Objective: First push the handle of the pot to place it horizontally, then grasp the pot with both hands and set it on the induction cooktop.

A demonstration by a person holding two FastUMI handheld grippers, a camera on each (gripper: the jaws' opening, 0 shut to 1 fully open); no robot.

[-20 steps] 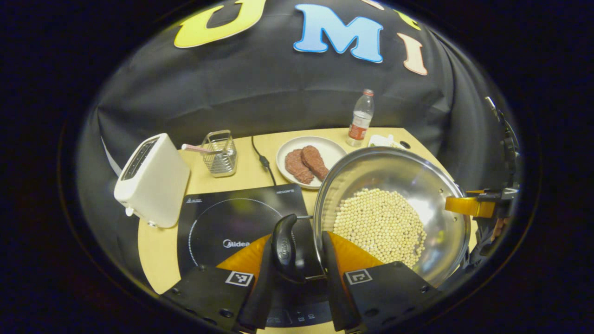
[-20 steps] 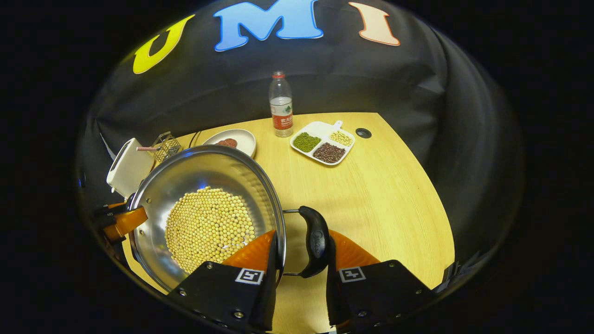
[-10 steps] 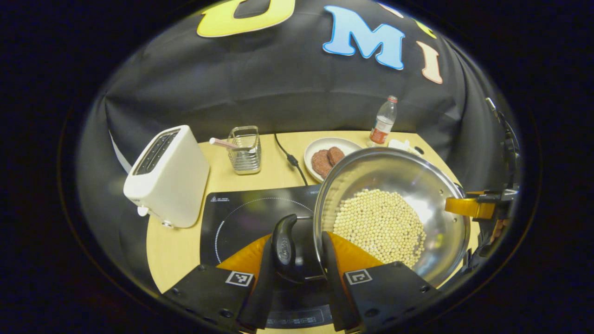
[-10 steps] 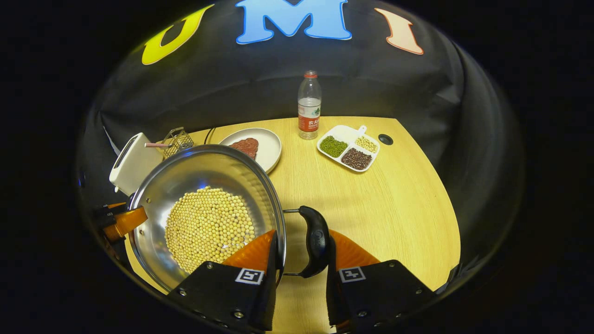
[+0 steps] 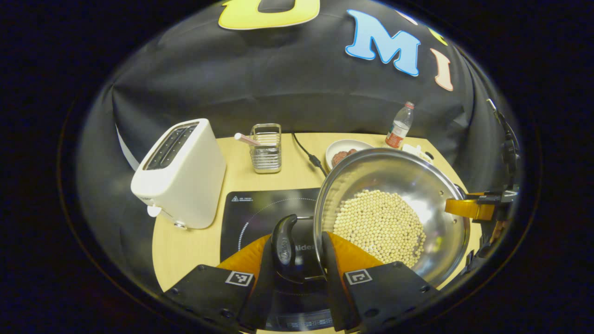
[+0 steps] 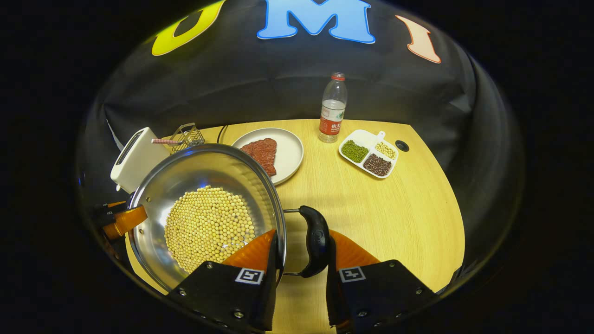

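Note:
A steel pot (image 5: 431,185) with pale beans in it hangs between my two grippers, over the right part of the black induction cooktop (image 5: 260,211). My left gripper (image 5: 297,241) is shut on the pot's black side handle (image 5: 284,246), one finger outside it and one inside the rim. In the right gripper view the pot (image 6: 185,176) sits at the left, and my right gripper (image 6: 302,239) is shut on the opposite black handle (image 6: 316,241). Each gripper shows across the pot in the other's view: right gripper (image 5: 468,208), left gripper (image 6: 121,221).
A white toaster (image 5: 178,174) stands left of the cooktop, a wire basket (image 5: 265,147) and a power cable (image 5: 306,150) behind it. On the wooden table (image 6: 394,218) are a plate of meat (image 6: 274,153), a water bottle (image 6: 332,109) and a divided tray of beans (image 6: 369,153).
Both grippers have carried the pot leftward. The toaster and cooktop have drawn closer in the left gripper view; plate, bottle and tray have slid right. Both grips are unchanged.

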